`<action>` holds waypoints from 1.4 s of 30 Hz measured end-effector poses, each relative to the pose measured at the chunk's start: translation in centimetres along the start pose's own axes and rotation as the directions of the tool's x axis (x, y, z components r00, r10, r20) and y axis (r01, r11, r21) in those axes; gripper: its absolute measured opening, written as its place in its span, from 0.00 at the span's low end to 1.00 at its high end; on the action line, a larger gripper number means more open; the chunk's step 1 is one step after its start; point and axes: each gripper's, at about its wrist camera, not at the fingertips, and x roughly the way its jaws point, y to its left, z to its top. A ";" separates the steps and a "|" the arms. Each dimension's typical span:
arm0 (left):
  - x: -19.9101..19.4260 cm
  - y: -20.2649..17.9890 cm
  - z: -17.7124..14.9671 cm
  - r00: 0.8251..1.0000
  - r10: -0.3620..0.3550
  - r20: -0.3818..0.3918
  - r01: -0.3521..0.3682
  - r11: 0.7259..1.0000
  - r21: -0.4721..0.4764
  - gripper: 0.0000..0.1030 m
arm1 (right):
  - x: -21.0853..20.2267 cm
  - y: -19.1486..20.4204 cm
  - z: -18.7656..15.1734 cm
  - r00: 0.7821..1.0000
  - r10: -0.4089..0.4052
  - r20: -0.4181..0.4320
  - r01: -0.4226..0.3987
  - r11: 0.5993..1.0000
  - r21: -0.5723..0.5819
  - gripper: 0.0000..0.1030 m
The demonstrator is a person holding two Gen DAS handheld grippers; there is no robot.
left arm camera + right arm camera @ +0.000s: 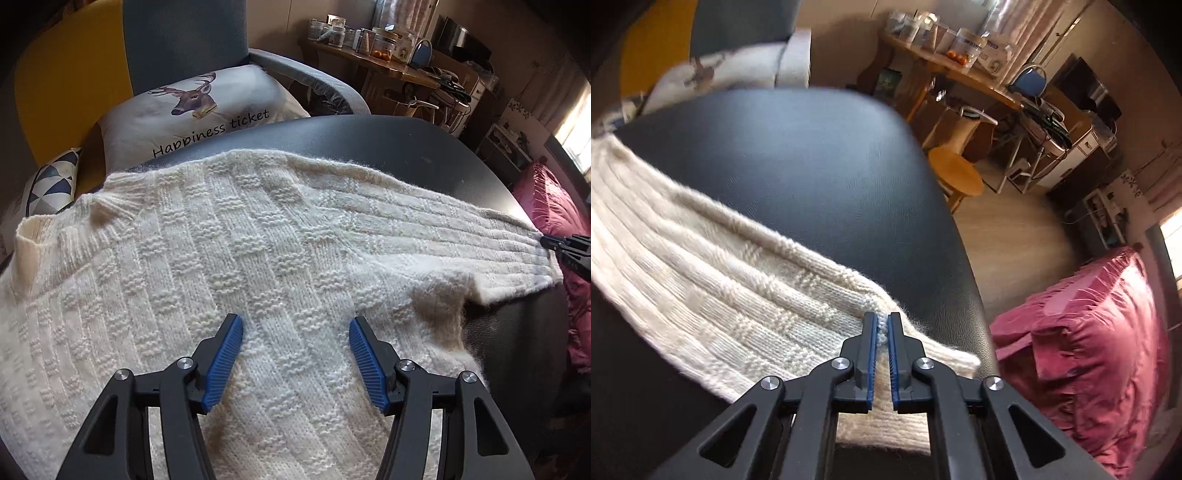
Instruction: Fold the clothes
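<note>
A cream knitted sweater [207, 258] lies spread on a black leather surface [424, 147], its collar at the left and one sleeve [443, 229] stretched out to the right. My left gripper [295, 325] hovers open over the sweater's body, its blue pads wide apart with nothing between them. My right gripper [882, 319] is shut on the sleeve [738, 280] near its cuff, knit pinched between the blue pads. In the left wrist view the right gripper [546, 242] shows at the sleeve's far end.
A deer-print pillow [192, 110] and a patterned cushion [51, 181] lie behind the surface on a yellow and grey chair. A pink bedspread [1089, 350] is at the right. A cluttered wooden desk [960, 70] and a round stool [956, 173] stand beyond, on bare wood floor.
</note>
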 end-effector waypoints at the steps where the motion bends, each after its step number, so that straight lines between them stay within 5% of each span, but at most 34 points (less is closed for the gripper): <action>1: -0.3 0.4 0.3 1.000 -0.014 0.006 0.014 1.000 -0.012 0.60 | 0.2 0.0 0.0 1.000 -0.010 0.009 0.010 1.000 0.007 0.05; 9: -2.5 3.7 3.8 0.991 -0.111 0.077 0.120 0.986 -0.113 0.59 | -3.2 -0.1 1.9 0.992 0.059 0.108 -0.068 0.994 0.086 0.17; 11: -2.8 4.0 5.3 0.989 -0.104 0.109 0.114 0.989 -0.094 0.58 | -5.0 1.2 2.5 0.965 0.190 0.179 -0.209 0.974 0.092 0.17; 14: -2.0 3.2 7.1 0.989 -0.094 0.115 0.096 0.995 -0.019 0.52 | -6.6 5.1 4.0 0.895 0.383 0.227 -0.399 0.917 0.027 0.17; 18: -0.5 0.9 8.5 0.989 -0.118 0.088 0.111 0.990 0.084 0.46 | -6.6 11.1 5.7 0.858 0.476 0.195 -0.469 0.879 -0.081 0.17; 22: 1.6 -1.2 10.0 0.988 -0.144 0.054 0.136 0.982 0.129 0.45 | -3.8 13.5 6.6 0.900 0.417 0.124 -0.410 0.909 -0.078 0.17; 26: 5.1 -1.4 11.4 0.997 -0.082 0.005 0.082 0.994 0.076 0.43 | -1.9 14.3 7.3 0.927 0.354 0.126 -0.347 0.935 -0.076 0.17; 32: 5.6 -1.1 11.4 0.997 -0.052 0.052 0.054 0.998 -0.032 0.44 | -1.0 14.7 7.2 0.933 0.280 0.225 -0.266 0.960 -0.093 0.17; 35: 3.8 -0.6 10.7 0.991 -0.111 0.073 0.116 0.990 -0.074 0.44 | -1.7 14.5 7.3 0.929 0.299 0.219 -0.284 0.954 -0.097 0.17; 37: 2.0 -0.7 9.6 0.983 -0.155 0.096 0.163 0.984 -0.073 0.44 | -2.8 14.1 7.5 0.902 0.369 0.224 -0.354 0.929 -0.105 0.17; 40: -0.6 -2.2 7.0 0.974 -0.196 0.111 0.196 0.980 0.010 0.44 | -4.9 14.4 6.6 0.811 0.538 0.230 -0.515 0.843 -0.157 0.17; 42: -1.3 -3.5 5.0 0.973 -0.211 0.090 0.207 0.977 0.060 0.44 | -5.8 15.4 5.3 0.794 0.572 0.207 -0.542 0.820 -0.185 0.17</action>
